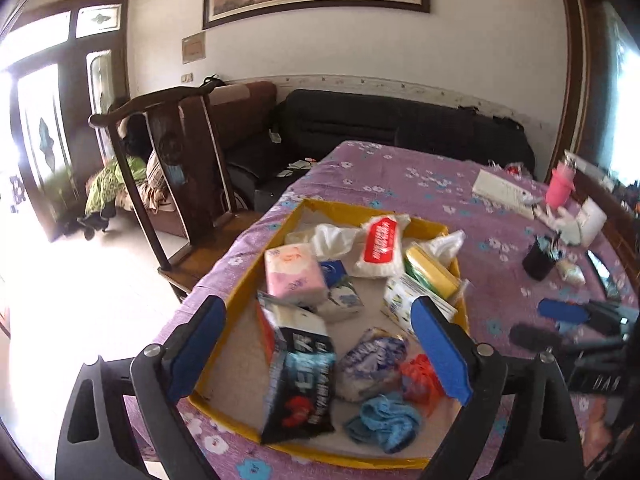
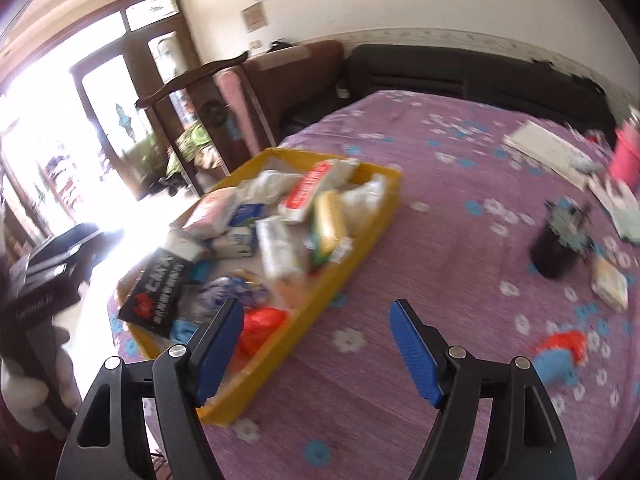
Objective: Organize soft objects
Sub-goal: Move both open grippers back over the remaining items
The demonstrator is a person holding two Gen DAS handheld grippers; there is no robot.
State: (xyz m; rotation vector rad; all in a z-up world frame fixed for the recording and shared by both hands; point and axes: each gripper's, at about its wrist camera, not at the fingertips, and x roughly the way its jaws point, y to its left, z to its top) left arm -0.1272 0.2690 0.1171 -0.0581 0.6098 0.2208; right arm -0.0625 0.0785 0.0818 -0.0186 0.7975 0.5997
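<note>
Both the left gripper and right gripper are spread wide, nothing held. Soft packs are piled in the shallow yellow cardboard tray on the purple flowered table, at 11 o'clock of the right gripper.

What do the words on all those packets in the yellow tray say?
Nothing can be read for sure.
Black packet: big pale characters, too blurred to read.
Red-and-white packet: white print on red, too blurred.
Pink packet: no clear words.
Paper on the wall: too small.
</note>
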